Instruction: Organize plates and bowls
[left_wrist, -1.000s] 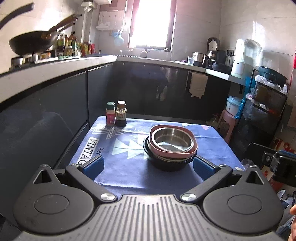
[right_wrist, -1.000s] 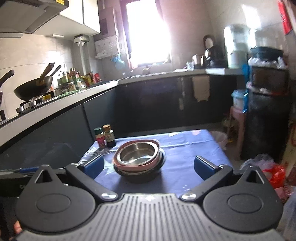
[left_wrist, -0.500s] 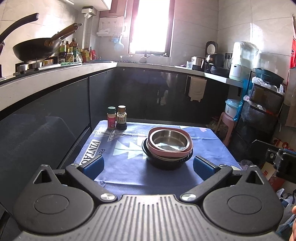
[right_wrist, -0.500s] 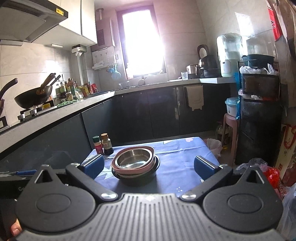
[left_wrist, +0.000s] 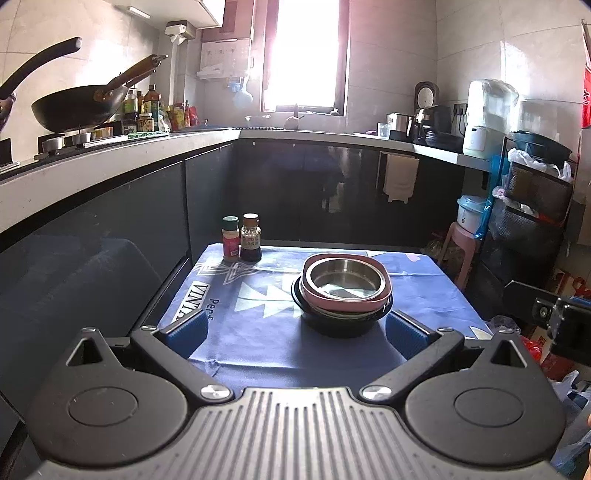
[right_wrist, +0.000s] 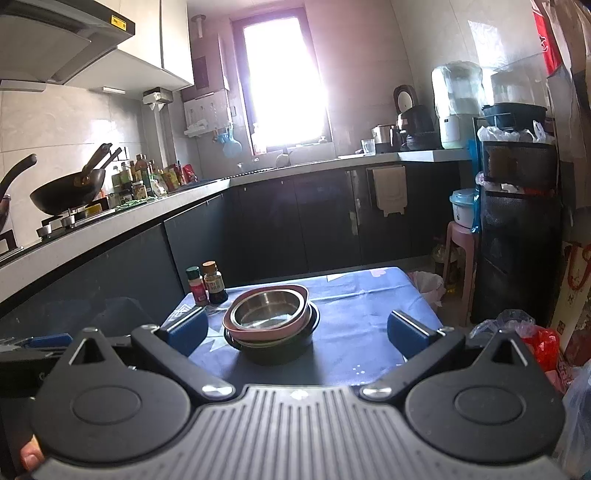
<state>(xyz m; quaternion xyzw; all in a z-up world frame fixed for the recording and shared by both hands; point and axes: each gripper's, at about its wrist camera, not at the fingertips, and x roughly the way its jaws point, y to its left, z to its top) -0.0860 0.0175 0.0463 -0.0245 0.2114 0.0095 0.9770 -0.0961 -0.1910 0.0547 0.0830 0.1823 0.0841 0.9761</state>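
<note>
The table (left_wrist: 258, 332) under its blue cloth is carrying one nested stack near its middle: a black bowl (left_wrist: 341, 325) at the bottom, a pink dish (left_wrist: 347, 301) in it, and a steel bowl (left_wrist: 345, 280) sitting on top. Stacking is looking finished, judging by this; nothing loose is lying about. Two spice bottles (left_wrist: 242, 239) are standing at the far left corner. The left hand-held gripper (left_wrist: 295, 328) and right hand-held gripper (right_wrist: 295, 328) are both hovering short of the stack, fingers spread apart, holding nothing.
</note>
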